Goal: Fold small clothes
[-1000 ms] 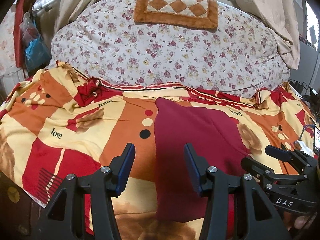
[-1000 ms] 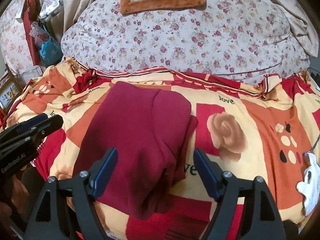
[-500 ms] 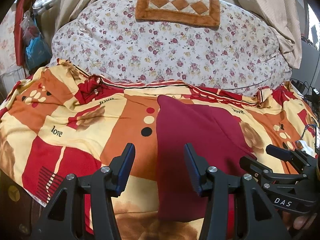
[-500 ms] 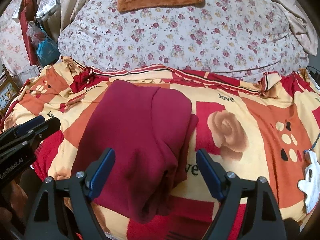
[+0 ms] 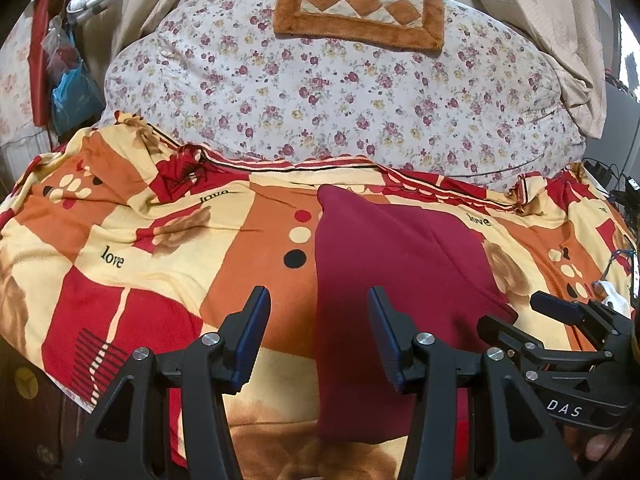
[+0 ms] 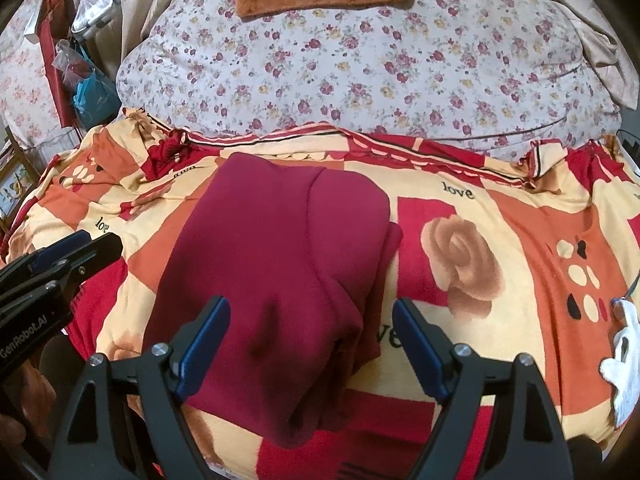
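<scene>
Two grippers: you hold both above the near edge of the bed, neither one touching cloth.
Floral duvet (image 5: 340, 92): it bulges across the far side of the bed, with a brown checkered mat (image 5: 360, 10) on top near the far edge.
Patterned blanket (image 5: 140, 240): you see it spread over the near half of the bed, in red, orange and cream blocks printed with "love".
Maroon garment (image 6: 276, 264): it lies folded on the patterned blanket near the middle, running from the duvet's hem toward the near edge; one layer is doubled over along its right side.
Left gripper (image 5: 318, 332): your jaws stand spread, and the garment's left edge runs between them below.
Right gripper (image 6: 310, 344): your jaws stand wide apart, straddling the garment's near end from above.
White object (image 6: 624, 360): it sits at the right edge of the bed; what it is cannot be told.
</scene>
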Demonstrator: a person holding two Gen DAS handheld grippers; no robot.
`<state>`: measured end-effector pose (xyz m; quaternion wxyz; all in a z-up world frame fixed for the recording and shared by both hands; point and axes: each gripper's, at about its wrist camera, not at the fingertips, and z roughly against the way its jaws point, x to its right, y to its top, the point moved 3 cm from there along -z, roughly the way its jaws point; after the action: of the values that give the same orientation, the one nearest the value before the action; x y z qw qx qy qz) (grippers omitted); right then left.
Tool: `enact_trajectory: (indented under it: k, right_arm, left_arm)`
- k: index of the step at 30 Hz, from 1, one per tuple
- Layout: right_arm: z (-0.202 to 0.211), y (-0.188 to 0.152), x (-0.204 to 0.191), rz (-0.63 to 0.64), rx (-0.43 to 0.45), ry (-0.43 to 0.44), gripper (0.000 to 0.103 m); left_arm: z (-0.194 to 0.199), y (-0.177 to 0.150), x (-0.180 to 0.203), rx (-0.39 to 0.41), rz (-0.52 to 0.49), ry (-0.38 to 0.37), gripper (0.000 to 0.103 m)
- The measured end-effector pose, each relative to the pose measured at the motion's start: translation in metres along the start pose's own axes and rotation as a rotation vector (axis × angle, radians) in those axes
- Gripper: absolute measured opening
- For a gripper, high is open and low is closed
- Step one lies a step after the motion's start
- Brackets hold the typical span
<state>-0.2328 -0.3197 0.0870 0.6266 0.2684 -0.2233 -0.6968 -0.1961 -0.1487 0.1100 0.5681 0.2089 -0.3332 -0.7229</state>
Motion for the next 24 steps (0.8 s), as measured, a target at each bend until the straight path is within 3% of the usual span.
enact_trajectory:
  k: [24]
  right_arm:
    - [-0.011,-0.002,0.0,-0.001,-0.027,0.011,0.086]
  left_arm:
    - [-0.005,-0.003,0.001,-0.016,0.001,-0.002,0.029]
